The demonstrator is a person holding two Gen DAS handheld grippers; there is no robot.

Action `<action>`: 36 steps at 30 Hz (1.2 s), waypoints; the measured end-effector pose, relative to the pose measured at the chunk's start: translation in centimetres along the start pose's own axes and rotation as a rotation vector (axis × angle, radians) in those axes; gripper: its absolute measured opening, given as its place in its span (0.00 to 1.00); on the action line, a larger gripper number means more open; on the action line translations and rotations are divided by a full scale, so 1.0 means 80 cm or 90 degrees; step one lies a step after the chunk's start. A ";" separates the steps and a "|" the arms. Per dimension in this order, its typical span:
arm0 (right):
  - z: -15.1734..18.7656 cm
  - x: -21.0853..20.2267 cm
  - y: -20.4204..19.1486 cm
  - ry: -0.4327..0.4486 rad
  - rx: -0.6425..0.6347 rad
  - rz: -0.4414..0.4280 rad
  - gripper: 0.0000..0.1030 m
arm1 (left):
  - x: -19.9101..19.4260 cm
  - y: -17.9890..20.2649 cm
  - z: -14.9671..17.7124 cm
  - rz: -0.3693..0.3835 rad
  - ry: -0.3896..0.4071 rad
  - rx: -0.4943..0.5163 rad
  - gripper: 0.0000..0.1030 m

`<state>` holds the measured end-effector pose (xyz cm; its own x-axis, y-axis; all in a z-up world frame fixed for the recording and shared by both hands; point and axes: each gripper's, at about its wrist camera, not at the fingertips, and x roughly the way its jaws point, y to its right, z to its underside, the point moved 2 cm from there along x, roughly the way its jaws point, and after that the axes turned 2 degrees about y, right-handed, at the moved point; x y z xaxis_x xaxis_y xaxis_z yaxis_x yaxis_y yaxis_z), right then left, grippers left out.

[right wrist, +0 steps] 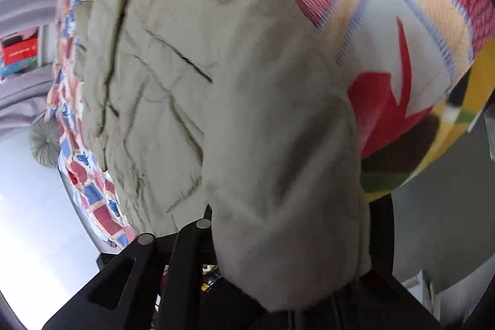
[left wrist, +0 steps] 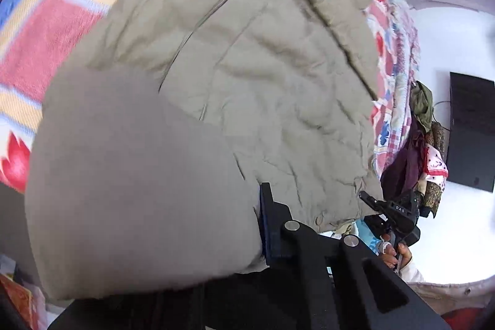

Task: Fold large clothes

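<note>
With the left claw and right claw each clamped on a near corner of the jacket, which is spread ahead of them on the bed, both corners are best lifted evenly and carried forward together.

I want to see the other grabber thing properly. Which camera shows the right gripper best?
The left wrist view: there the right gripper shows from outside, with the hand holding it at the beige garment's edge. The right wrist view shows only its own fingers from behind, mostly buried under the cloth.
</note>
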<state>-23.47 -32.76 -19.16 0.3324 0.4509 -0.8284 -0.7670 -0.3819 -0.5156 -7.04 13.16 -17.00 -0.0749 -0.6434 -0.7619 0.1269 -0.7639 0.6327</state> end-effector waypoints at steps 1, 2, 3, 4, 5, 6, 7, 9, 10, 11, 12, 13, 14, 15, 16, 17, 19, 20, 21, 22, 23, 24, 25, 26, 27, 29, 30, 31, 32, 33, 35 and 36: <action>0.001 -0.006 -0.006 0.007 -0.013 -0.005 0.10 | -0.010 0.009 -0.007 0.001 0.013 0.012 0.15; 0.000 -0.012 -0.012 0.011 -0.024 -0.013 0.10 | -0.016 0.018 -0.014 0.001 0.024 0.022 0.15; -0.001 -0.019 -0.021 0.017 -0.038 -0.019 0.10 | -0.024 0.027 -0.022 0.001 0.036 0.032 0.15; -0.003 -0.023 -0.028 0.022 -0.052 -0.021 0.10 | -0.032 0.036 -0.030 0.001 0.050 0.044 0.15; -0.006 -0.029 -0.037 0.029 -0.065 -0.023 0.10 | -0.040 0.046 -0.039 -0.002 0.064 0.057 0.15; -0.010 -0.035 -0.049 0.038 -0.078 -0.027 0.10 | -0.047 0.057 -0.049 -0.006 0.080 0.073 0.15; -0.015 -0.041 -0.057 0.048 -0.090 -0.030 0.10 | -0.054 0.066 -0.059 -0.010 0.094 0.085 0.15; -0.025 -0.053 -0.081 0.074 -0.119 -0.036 0.10 | -0.066 0.084 -0.078 -0.017 0.124 0.108 0.15; -0.029 -0.059 -0.094 0.086 -0.133 -0.040 0.10 | -0.071 0.092 -0.087 -0.020 0.139 0.117 0.15; -0.036 -0.065 -0.109 0.099 -0.148 -0.044 0.10 | -0.076 0.100 -0.098 -0.022 0.156 0.127 0.15; -0.040 -0.070 -0.121 0.109 -0.160 -0.048 0.10 | -0.083 0.108 -0.111 -0.025 0.175 0.133 0.15; -0.046 -0.074 -0.137 0.120 -0.173 -0.051 0.10 | -0.089 0.115 -0.123 -0.024 0.193 0.136 0.15; -0.053 -0.080 -0.154 0.134 -0.190 -0.054 0.10 | -0.094 0.122 -0.136 -0.021 0.209 0.136 0.15; -0.060 -0.085 -0.164 0.144 -0.202 -0.057 0.10 | -0.101 0.128 -0.149 -0.018 0.227 0.138 0.15; -0.068 -0.090 -0.176 0.154 -0.215 -0.059 0.09 | -0.106 0.137 -0.164 -0.017 0.246 0.143 0.15; -0.076 -0.094 -0.190 0.165 -0.229 -0.061 0.09 | -0.111 0.144 -0.178 -0.017 0.261 0.147 0.15; -0.094 -0.100 -0.221 0.186 -0.260 -0.064 0.09 | -0.115 0.161 -0.208 -0.020 0.289 0.159 0.15; -0.105 -0.104 -0.235 0.196 -0.274 -0.066 0.09 | -0.116 0.168 -0.222 -0.022 0.301 0.165 0.15; -0.117 -0.107 -0.252 0.207 -0.288 -0.066 0.09 | -0.118 0.175 -0.239 -0.028 0.313 0.172 0.15; -0.128 -0.108 -0.268 0.217 -0.301 -0.064 0.09 | -0.117 0.180 -0.255 -0.035 0.323 0.179 0.15; -0.139 -0.106 -0.284 0.225 -0.313 -0.060 0.09 | -0.113 0.184 -0.268 -0.043 0.334 0.185 0.15; -0.152 -0.105 -0.300 0.233 -0.327 -0.054 0.09 | -0.108 0.187 -0.283 -0.060 0.342 0.187 0.15; -0.164 -0.101 -0.315 0.241 -0.342 -0.045 0.09 | -0.101 0.189 -0.300 -0.077 0.348 0.189 0.15; -0.175 -0.097 -0.328 0.246 -0.356 -0.035 0.09 | -0.095 0.190 -0.314 -0.086 0.352 0.191 0.15; -0.188 -0.090 -0.339 0.250 -0.366 -0.024 0.09 | -0.087 0.189 -0.328 -0.098 0.356 0.192 0.15; -0.213 -0.072 -0.357 0.249 -0.378 -0.008 0.09 | -0.067 0.187 -0.356 -0.122 0.358 0.193 0.15; -0.226 -0.061 -0.366 0.250 -0.385 0.003 0.09 | -0.053 0.185 -0.370 -0.138 0.358 0.196 0.15; -0.237 -0.049 -0.373 0.251 -0.391 0.012 0.09 | -0.039 0.180 -0.380 -0.153 0.356 0.197 0.15; -0.251 -0.035 -0.380 0.253 -0.394 0.022 0.09 | -0.023 0.175 -0.392 -0.167 0.351 0.196 0.15; -0.262 -0.023 -0.384 0.254 -0.391 0.027 0.09 | -0.010 0.170 -0.402 -0.177 0.347 0.194 0.15; -0.285 0.005 -0.385 0.256 -0.380 0.039 0.09 | 0.018 0.159 -0.420 -0.200 0.337 0.188 0.15; -0.296 0.021 -0.382 0.254 -0.368 0.046 0.09 | 0.030 0.155 -0.427 -0.209 0.334 0.186 0.15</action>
<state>13.51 -39.48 -9.97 0.5524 0.1195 -0.8250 -0.4169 -0.8174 -0.3976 28.15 3.84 -15.72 0.4347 -0.3234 -0.8405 -0.0988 -0.9448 0.3125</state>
